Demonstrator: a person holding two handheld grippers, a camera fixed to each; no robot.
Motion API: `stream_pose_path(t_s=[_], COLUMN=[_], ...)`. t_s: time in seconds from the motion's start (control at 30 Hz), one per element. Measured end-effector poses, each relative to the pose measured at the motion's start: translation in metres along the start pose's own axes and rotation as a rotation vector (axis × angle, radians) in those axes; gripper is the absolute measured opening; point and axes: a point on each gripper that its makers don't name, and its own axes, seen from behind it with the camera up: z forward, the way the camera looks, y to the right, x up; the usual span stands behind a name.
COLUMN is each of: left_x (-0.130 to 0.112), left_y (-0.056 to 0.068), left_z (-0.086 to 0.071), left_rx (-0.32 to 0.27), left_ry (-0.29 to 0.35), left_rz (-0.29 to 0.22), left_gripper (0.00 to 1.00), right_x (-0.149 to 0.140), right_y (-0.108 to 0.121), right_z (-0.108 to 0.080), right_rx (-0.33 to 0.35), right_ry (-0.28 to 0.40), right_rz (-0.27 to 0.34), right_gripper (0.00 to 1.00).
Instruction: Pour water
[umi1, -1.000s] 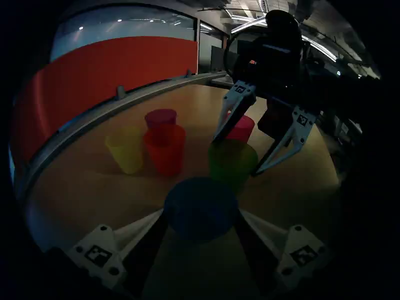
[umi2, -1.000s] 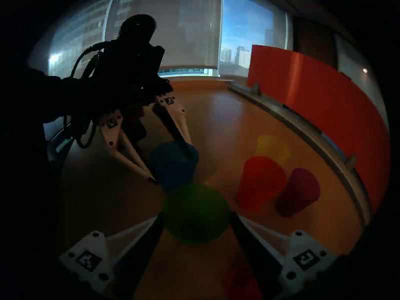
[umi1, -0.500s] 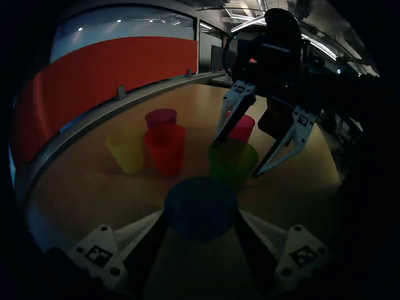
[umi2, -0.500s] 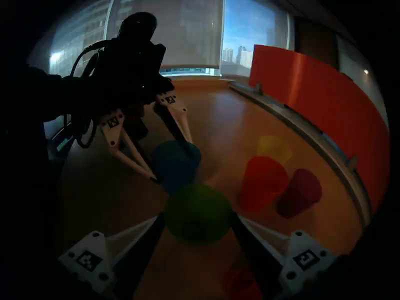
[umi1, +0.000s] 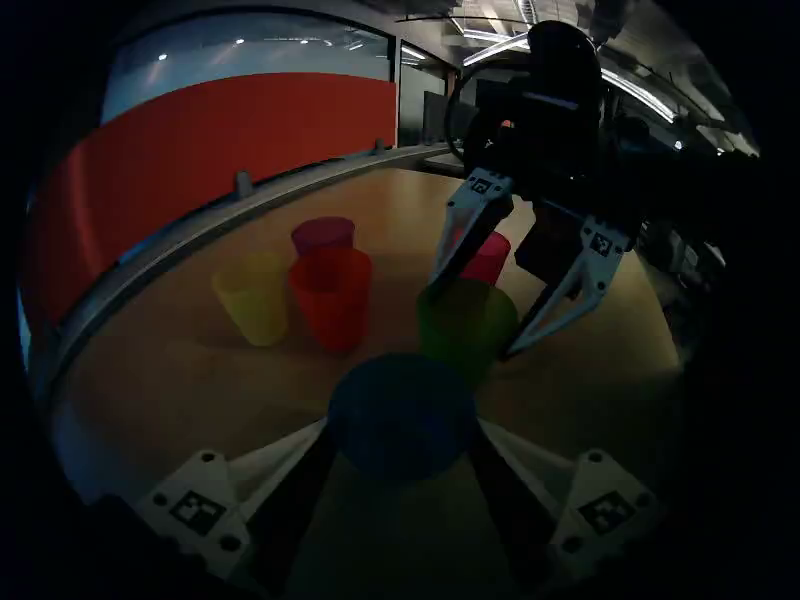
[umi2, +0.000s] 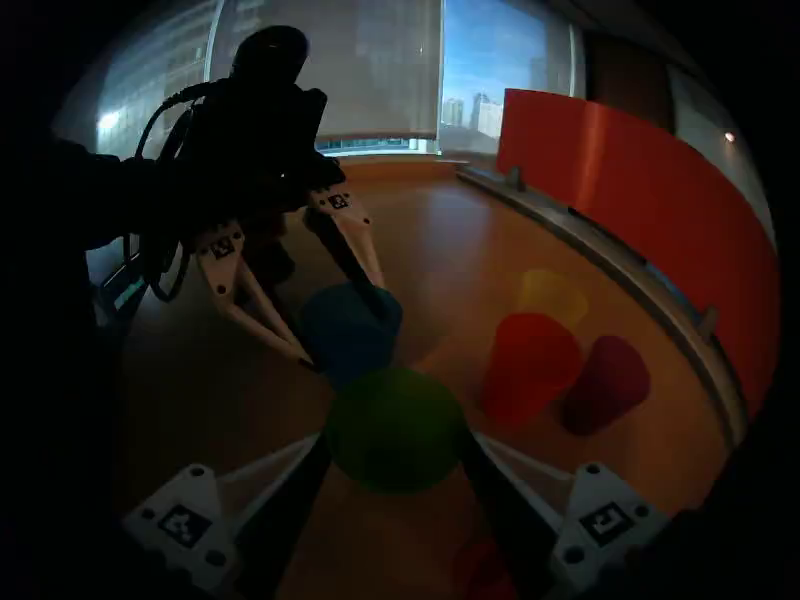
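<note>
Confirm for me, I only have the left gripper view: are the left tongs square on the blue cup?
Observer: In the right gripper view the left tongs straddle the blue cup, with one finger against each side, as far as the dim picture shows.
Operator: What's behind them?
Observer: A big window with daylight and buildings outside.
Operator: And the right tongs' own look at their cup?
Observer: The green cup sits centred between the fingers of the right tongs, and both seem to touch its sides.
</note>
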Motion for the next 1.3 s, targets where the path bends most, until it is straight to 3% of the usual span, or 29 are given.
stream_pose_path(t_s=[0.4,0.6,1.3], left_x=[0.007,0.023,0.084], left_y=[0.002,0.003,0.005], left_z=[-0.011,-0.025,-0.085], left_rx=[0.019,0.037,0.149], left_ry=[0.012,0.054,0.241], left_rz=[0.006,-0.022,-0.028], left_gripper=[0.86,0.86,0.86], right_x=[0.017,0.026,0.066], right_y=[0.000,-0.001,-0.010], right_z=[-0.020,-0.034,-0.089], right_rx=[-0.018,-0.035,-0.121], right_ry=[0.048,0.067,0.152], right_rz=[0.013,0.015,-0.018], right_gripper=[0.91,0.91,0.91])
